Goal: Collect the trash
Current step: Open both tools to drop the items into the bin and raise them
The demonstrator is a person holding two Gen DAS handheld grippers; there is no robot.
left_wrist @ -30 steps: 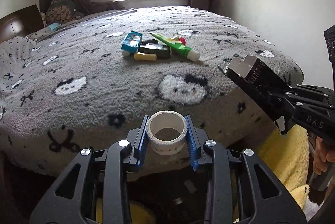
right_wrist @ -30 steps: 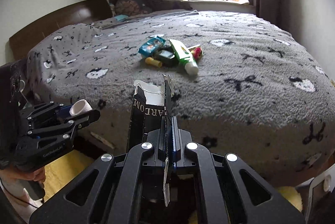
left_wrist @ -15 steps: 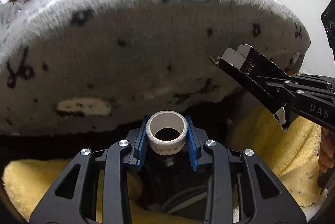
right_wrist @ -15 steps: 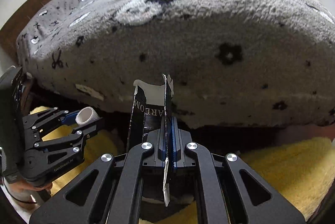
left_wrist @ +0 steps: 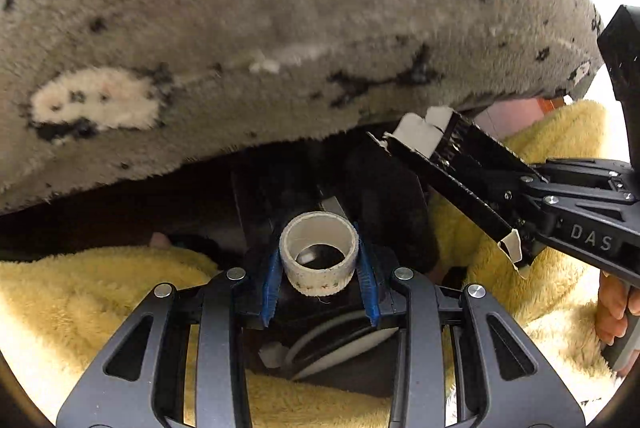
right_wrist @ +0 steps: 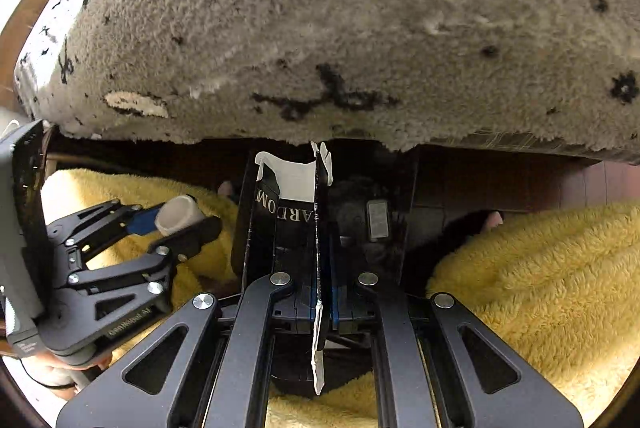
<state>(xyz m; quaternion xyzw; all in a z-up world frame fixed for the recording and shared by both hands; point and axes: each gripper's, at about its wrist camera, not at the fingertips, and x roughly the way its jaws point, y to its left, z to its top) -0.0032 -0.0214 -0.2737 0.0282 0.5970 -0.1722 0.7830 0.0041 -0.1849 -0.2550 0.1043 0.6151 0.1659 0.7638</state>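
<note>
- Bed (left_wrist: pixel 280 7) with grey fleece blanket (right_wrist: pixel 340 27), black and white print, fills the top half of both views from 9 to 3 o'clock; its edge hangs over a dark gap.
- Yellow fluffy fabric (right_wrist: pixel 540 268) lies low on both sides, 3–5 and 8–9 o'clock in the right view, 7–8 and 3–4 in the left.
- Black bin-like container (left_wrist: pixel 340 340) sits between the yellow patches, directly under the left tongs; white curved pieces visible inside, blurry.
- Right tongs (right_wrist: pixel 322 292) clamped on the black carton (right_wrist: pixel 288 211), flattened, torn white top edge, upright at centre; in the left view the carton (left_wrist: pixel 452 163) is at 3 o'clock, tilted toward 10.
- Left tongs (left_wrist: pixel 319 260) closed on a white tape roll (left_wrist: pixel 319 254), hole facing the camera, held over the container; in the right view the roll (right_wrist: pixel 178 214) is at 9 o'clock.
- Person's hand (left_wrist: pixel 612 304) on the right handle, 4 o'clock.
</note>
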